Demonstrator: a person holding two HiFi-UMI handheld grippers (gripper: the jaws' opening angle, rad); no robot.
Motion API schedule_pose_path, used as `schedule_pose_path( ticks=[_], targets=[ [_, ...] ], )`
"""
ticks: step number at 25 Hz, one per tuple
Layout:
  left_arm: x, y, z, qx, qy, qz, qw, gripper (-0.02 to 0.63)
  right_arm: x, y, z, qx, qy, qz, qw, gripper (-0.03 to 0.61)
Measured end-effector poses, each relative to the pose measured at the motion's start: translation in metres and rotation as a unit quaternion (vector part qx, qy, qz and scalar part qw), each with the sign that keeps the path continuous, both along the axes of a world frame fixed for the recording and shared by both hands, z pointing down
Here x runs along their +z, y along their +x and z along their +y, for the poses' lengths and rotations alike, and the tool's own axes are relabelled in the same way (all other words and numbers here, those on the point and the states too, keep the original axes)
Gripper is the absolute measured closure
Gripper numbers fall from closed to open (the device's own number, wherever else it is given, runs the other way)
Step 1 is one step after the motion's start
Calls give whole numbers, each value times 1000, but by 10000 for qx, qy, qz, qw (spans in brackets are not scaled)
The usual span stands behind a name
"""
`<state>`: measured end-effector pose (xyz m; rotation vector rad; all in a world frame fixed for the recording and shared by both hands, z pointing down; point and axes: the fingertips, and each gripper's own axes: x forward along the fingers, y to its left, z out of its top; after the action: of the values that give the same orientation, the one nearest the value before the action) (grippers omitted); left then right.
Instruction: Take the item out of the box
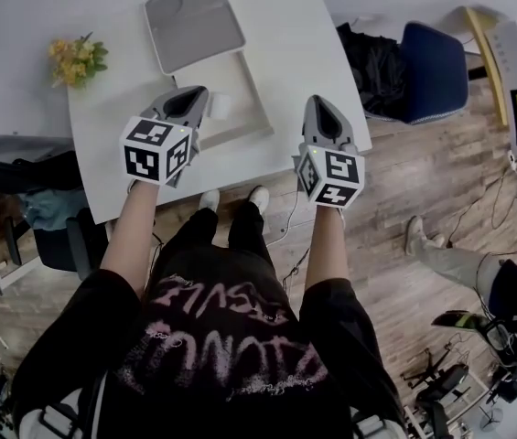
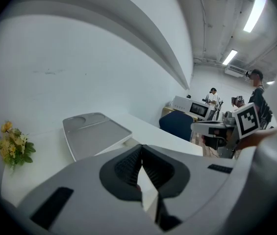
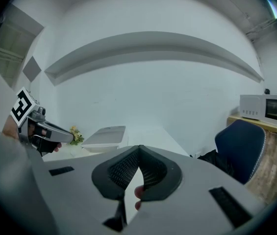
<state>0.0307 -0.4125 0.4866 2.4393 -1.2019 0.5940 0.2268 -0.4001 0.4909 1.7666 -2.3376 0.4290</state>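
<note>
Pointing forward over a white rectangular table, the left gripper and the right gripper are held side by side in the person's two hands, each carrying its cube of black-and-white square markers at the rear. In the left gripper view the dark ribbed jaws of the left gripper meet at their tips with nothing between them. The right gripper shows the same in its own view: jaws pressed together and empty. A shallow pale box with a flat grey lid thrown open sits on the table just ahead of the left gripper and to the left of the right one. Its grey lid lies beyond the open tray. A small white piece shows in the tray just beside the left gripper's tip, and what it is cannot be made out. Neither gripper touches the box. A small bunch of yellow flowers with green leaves lies well to the left of the left gripper, and a dark blue padded chair stands off the table to the right of the right gripper.
</note>
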Motion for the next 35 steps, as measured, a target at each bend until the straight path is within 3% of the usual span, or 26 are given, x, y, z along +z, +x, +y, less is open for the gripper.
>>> schedule_pose_path(
  ticks=[14,18,26,35],
  targets=[
    [41,8,10,143,-678,-237,9973,607,31,-3,3,-87,-305,-5,9995,569],
    [50,14,13,267,-917,-442,9944,546,33,-2,3,-84,-286,-22,9996,569],
    [79,17,15,385,-1649,-1019,9803,413,36,-1,1,-38,-296,-35,9995,569],
    [101,17,10,107,-2275,-1589,9607,370,41,10,-3,33,-332,-39,9994,569]
  ],
)
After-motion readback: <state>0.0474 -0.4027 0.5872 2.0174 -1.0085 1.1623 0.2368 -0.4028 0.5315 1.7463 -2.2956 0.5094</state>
